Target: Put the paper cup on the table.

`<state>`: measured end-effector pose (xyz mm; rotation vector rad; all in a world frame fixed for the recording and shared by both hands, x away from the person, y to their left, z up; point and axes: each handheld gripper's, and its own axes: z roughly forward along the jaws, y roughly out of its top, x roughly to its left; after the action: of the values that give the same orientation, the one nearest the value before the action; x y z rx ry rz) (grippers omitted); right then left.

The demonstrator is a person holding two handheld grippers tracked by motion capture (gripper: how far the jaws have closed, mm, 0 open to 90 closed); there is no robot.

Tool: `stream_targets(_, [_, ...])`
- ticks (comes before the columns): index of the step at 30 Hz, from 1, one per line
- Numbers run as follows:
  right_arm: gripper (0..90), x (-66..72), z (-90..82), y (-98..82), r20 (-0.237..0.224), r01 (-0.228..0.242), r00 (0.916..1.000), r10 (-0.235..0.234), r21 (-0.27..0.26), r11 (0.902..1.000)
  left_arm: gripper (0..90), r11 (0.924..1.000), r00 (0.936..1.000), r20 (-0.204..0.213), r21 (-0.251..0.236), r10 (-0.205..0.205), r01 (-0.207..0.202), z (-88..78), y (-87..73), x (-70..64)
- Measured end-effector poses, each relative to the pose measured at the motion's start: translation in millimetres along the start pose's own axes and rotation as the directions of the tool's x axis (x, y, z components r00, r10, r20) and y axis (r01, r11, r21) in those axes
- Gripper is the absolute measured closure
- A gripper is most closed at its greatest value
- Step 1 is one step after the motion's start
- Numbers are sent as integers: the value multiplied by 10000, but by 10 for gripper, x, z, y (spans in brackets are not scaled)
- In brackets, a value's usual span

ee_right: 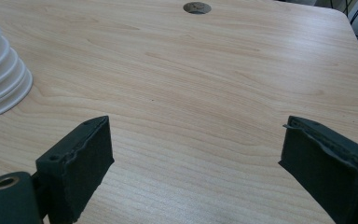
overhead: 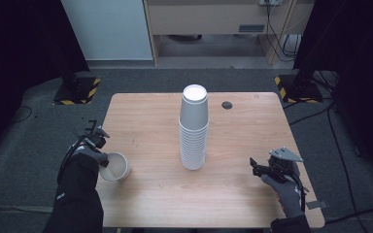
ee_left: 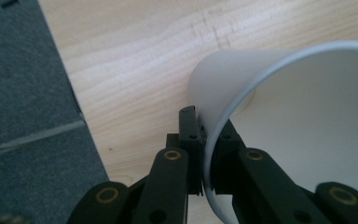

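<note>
Cup stack (overhead: 194, 128) mid-table (overhead: 145, 116); left tool (ee_left: 204, 154) pinching single cup (overhead: 114, 166) rim, right tool (ee_right: 196, 158) wide, nothing between.

Stack of cups (overhead: 194, 130) stands upside down mid-frame on the tabletop (overhead: 145, 121). Single cup (overhead: 115, 166) lower left, tilted near the tabletop's left edge, its rim in the left gripper (overhead: 98, 156). Right gripper (overhead: 262, 169) lower right, over the tabletop, well apart from the stack. Cable hole (overhead: 227, 105) just upper right of the stack.
</note>
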<state>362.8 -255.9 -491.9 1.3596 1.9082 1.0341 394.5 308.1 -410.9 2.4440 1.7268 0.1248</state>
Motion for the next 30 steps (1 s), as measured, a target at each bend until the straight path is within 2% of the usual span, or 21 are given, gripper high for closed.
stream_targets(2, [90, 2, 2, -1, -2, 5, 10000, -5, 21, 10000, 853, 9995, 9997, 194, 262, -173, 168, 19, 2, -1])
stream_targets(5, [90, 7, 6, -1, -20, 17, 10000, -17, 43, 10000, 851, 9988, 9988, 299, 318, -379, 369, 21, 9, 12])
stream_targets(7, [90, 7, 6, -2, -25, 62, 10000, -62, 45, 10000, 840, 9987, 9983, 299, 167, -496, 491, 21, 16, 21])
stream_targets(9, [90, 8, 4, -1, -36, 34, 10000, -34, 50, 10000, 803, 9982, 9979, 301, -191, -567, 573, 30, 23, 26])
stream_targets(13, [90, 7, 4, -1, -27, 33, 10000, -32, 53, 10000, 763, 9965, 9979, 296, -589, -574, 591, 47, 17, 44])
stream_targets(16, [90, 8, 2, 0, -24, 43, 10000, -43, 42, 10000, 666, 9922, 9981, 310, -1116, -530, 562, 38, -5, 53])
stream_targets(18, [90, 8, 2, -1, -21, 18, 10000, -18, 45, 10000, 574, 9841, 9986, 294, -1711, -440, 484, 16, -27, 64])
stream_targets(19, [90, 8, 2, -1, -6, 18, 10000, -18, 34, 10000, 566, 9794, 9990, 245, -1978, -372, 414, 8, -43, 72])
stream_targets(20, [90, 7, 2, -1, 18, 19, 10000, -19, 26, 10000, 525, 9725, 9996, 73, -2313, -280, 289, -1, -59, 86])
stream_targets(21, [90, 6, 3, -1, 23, 20, 10000, -20, 30, 10000, 485, 9619, 9995, -19, -2719, -323, 306, -19, -78, 102])
stream_targets(22, [89, 5, 4, -2, 35, 7, 10000, -7, 42, 10000, 483, 9453, 9993, 103, -3239, -364, 378, -31, -103, 112])
stream_targets(23, [89, 5, 3, -2, 40, -6, 10000, 6, 44, 10000, 473, 9242, 9988, 292, -3789, -403, 484, -39, -131, 117])
stream_targets(24, [89, 5, 1, -3, 46, 6, 10000, -6, 33, 10000, 455, 8993, 9988, 306, -4347, -390, 484, -45, -161, 118])
stream_targets(26, [89, 2, -3, -1, 36, 12, 10000, -12, 23, 10000, 447, 8503, 9993, 139, -5250, -352, 373, -52, -234, 107])
stream_targets(27, [89, 0, -1, -1, 48, -6, 10000, 5, 28, 10000, 446, 8269, 9997, -2, -5621, -231, 190, -51, -275, 95])
stream_targets(28, [89, -3, 1, -2, 46, -2, 10000, 2, 24, 10000, 441, 7908, 9995, -11, -6116, -321, 247, -48, -319, 82])
stream_targets(30, [89, -3, -1, -2, 54, -48, 10000, 48, 23, 10000, 433, 7236, 9986, 335, -6882, -401, 522, -35, -414, 54])
